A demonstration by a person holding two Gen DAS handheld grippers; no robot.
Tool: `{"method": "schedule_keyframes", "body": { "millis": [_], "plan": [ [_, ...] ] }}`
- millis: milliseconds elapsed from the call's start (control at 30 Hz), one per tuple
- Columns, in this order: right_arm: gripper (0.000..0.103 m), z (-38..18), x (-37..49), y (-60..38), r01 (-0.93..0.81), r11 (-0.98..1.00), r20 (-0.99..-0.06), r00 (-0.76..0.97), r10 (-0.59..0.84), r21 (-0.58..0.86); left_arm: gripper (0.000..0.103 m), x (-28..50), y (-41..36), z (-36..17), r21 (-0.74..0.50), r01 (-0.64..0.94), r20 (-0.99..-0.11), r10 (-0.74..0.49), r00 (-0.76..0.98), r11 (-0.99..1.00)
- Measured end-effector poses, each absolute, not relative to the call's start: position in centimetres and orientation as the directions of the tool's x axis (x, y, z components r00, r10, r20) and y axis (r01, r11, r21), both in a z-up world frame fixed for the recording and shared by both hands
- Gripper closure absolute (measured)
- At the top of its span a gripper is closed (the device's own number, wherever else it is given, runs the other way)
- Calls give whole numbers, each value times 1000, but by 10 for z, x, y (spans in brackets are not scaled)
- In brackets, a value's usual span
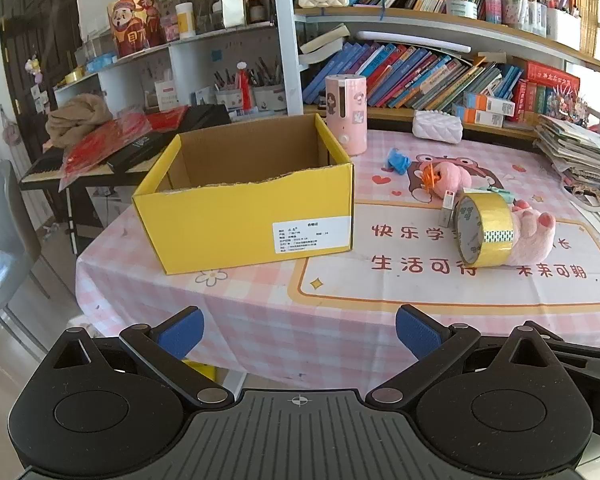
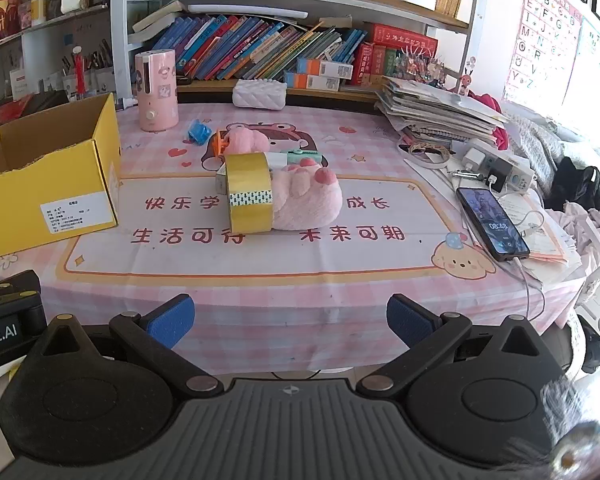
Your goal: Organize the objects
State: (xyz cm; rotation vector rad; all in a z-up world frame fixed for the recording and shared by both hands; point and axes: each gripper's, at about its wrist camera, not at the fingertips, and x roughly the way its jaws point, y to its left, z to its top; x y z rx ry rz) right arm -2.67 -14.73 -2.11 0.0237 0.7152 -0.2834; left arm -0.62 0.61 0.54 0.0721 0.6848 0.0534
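Both tools hang spread wide and empty over the near edge of the pink-checked worktop [image 2: 300, 280]: left tool [image 1: 300, 330], right tool [image 2: 290, 320]. The open yellow cardboard box [image 1: 252, 224] sits at ten o'clock; the gold tape roll [image 2: 249, 196] leans against a pink plush paw [image 2: 306, 200] at twelve.

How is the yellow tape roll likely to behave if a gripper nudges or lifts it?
The tape roll stands on its edge, so a nudge would probably roll it. The pink plush paw beside it may block one way. Its stiff ring looks light.
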Motion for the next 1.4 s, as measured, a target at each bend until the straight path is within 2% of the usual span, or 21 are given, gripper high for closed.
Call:
{"method": "schedule_keyframes", "body": {
  "millis": [1400],
  "plan": [
    [0, -22, -24, -140, 253, 964, -652, 719, -242, -79, 0, -4, 14, 5, 69, -26, -639, 64, 767, 997]
  ]
}}
